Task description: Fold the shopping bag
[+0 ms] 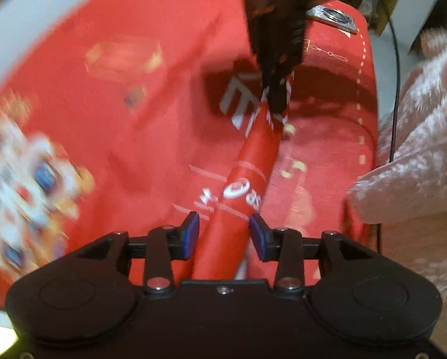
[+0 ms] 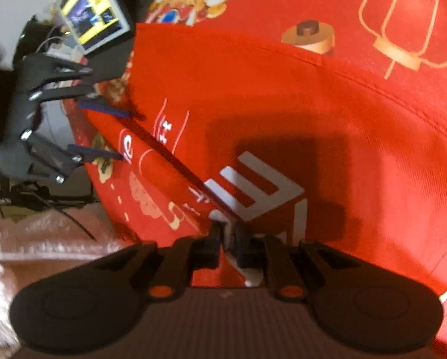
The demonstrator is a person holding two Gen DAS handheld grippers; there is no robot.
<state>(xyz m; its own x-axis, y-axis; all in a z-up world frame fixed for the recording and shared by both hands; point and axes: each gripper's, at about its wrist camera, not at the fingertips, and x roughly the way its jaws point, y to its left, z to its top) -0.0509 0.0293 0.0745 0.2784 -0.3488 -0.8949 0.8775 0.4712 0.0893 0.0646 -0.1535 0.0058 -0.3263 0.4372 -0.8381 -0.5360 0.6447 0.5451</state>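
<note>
A red shopping bag (image 2: 268, 104) with white print lies on a red festive tablecloth (image 2: 403, 15). A raised fold of the bag (image 1: 247, 173) runs as a taut ridge between the two grippers. My left gripper (image 1: 223, 233) is open: its blue pads (image 1: 190, 234) stand on either side of the ridge's near end, with a gap on the left side. In the right wrist view the left gripper (image 2: 124, 135) straddles the fold at the bag's left edge. My right gripper (image 2: 228, 233) is shut on the bag's fabric by the white logo. From the left wrist it (image 1: 276, 104) pinches the ridge's far end.
A fluffy pink sleeve (image 1: 418, 149) fills the right side beside the cloth's edge. A black cable (image 1: 397, 89) hangs there. A small lit screen (image 2: 94, 15) stands past the bag's left edge. A silver object (image 1: 334, 15) lies at the cloth's far corner. Lion-dance prints (image 1: 29, 179) cover the cloth.
</note>
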